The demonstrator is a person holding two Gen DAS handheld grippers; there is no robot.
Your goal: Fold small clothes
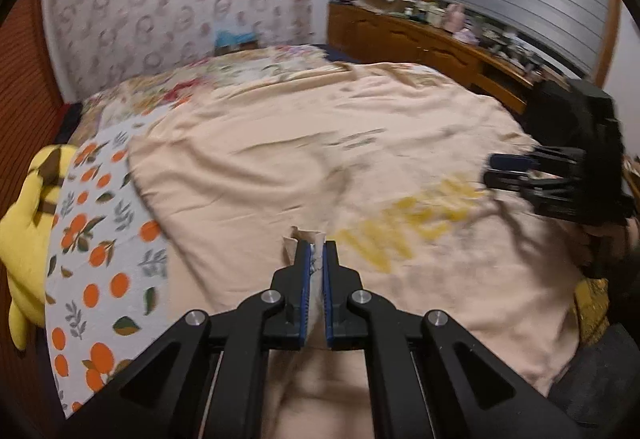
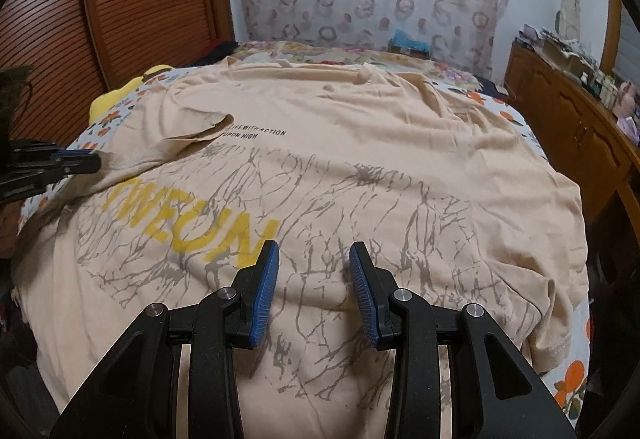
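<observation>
Your left tongs (image 1: 316,251) are clamped on a pinch of the peach T-shirt (image 2: 360,143), which lies spread nearly flat across the bed (image 2: 576,375). Your right tongs (image 2: 314,259) hang apart above its printed chest, gripping nothing. One sleeve (image 2: 192,131) is turned inward; most folding remains, I judge. The cloth looks soft, thin cotton, lightly wrinkled, with yellow lettering (image 2: 200,227) and grey crackle print

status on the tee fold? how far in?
Early. Done: beige T-shirt lies spread print-up on the bed, one sleeve flipped inward. In hand: left gripper pinches a fabric edge; right gripper hovers open over the print. Left: the main folds; the body is unfolded.
</observation>
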